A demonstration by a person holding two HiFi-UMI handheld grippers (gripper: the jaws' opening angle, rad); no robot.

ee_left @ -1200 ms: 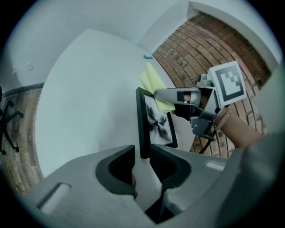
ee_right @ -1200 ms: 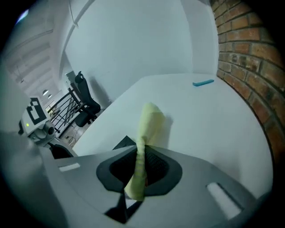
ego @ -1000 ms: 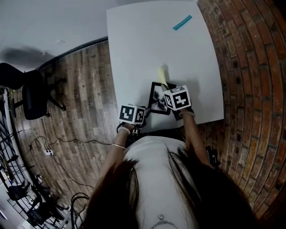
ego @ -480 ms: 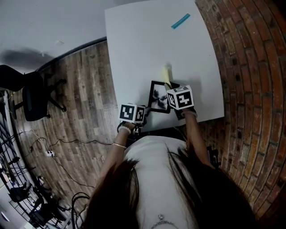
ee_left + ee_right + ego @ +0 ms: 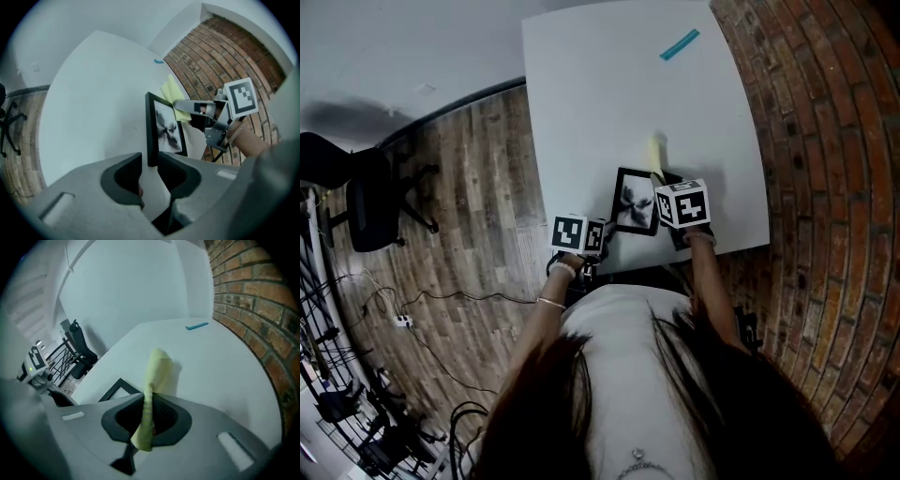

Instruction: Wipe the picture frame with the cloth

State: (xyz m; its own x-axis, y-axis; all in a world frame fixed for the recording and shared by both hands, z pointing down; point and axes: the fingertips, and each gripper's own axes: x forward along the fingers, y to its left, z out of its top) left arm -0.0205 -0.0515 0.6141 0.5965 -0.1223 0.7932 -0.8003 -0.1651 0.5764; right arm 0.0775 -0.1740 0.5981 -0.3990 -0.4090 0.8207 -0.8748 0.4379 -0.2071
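Now, your left claw pinches the stiff, probably fragile picture frame by its near corner, low centre on the worktop, while your right claw nips the limp, light cloth.

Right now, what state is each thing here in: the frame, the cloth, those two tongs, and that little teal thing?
Picture frame: lying picture-up on the table, near edge clamped.
Left tongs: shut on the picture frame's edge.
Cloth: yellow, folded, pinched, free end sticking out forward.
Right tongs: shut on the cloth.
Teal strip: lying flat at the table's far end, untouched.
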